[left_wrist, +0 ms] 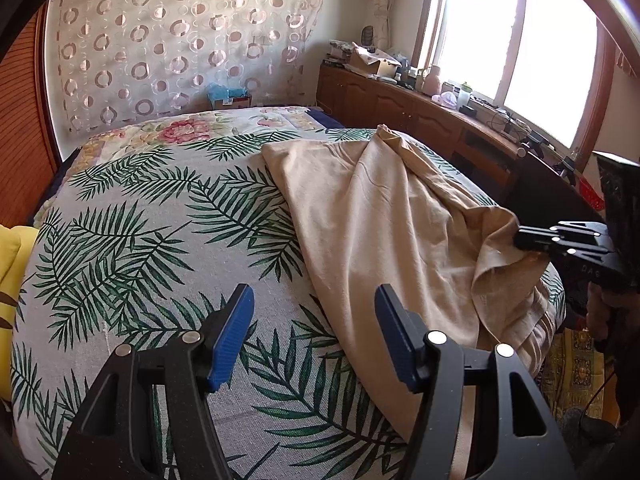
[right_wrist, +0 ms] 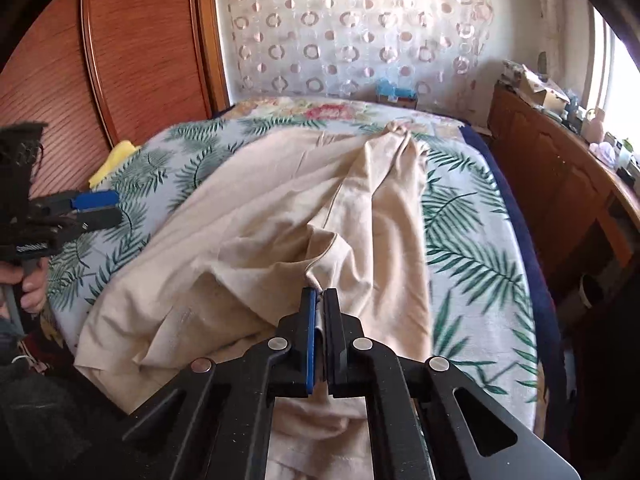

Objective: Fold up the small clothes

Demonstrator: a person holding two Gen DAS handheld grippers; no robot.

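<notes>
A beige garment [left_wrist: 380, 216] [right_wrist: 260, 208] lies rumpled across the palm-leaf bedspread [left_wrist: 140, 240] [right_wrist: 472, 248], with one end bunched toward the far side of the bed. My right gripper [right_wrist: 320, 293] is shut on a raised fold of the garment near its front edge. In the left wrist view the right gripper [left_wrist: 520, 238] comes in from the right and pinches the cloth. My left gripper [left_wrist: 314, 296] stands open above the bedspread just left of the garment, nothing between its blue pads [left_wrist: 234, 340]. The right wrist view shows the left gripper [right_wrist: 110, 208] at the far left, held by a hand.
A wooden sideboard [left_wrist: 420, 108] [right_wrist: 560, 168] crowded with small items runs under the window to the right of the bed. A wooden wardrobe [right_wrist: 132, 48] stands on the left. A yellow cloth [right_wrist: 116, 156] lies at the bed's left edge. A circle-patterned curtain [left_wrist: 180, 40] hangs behind.
</notes>
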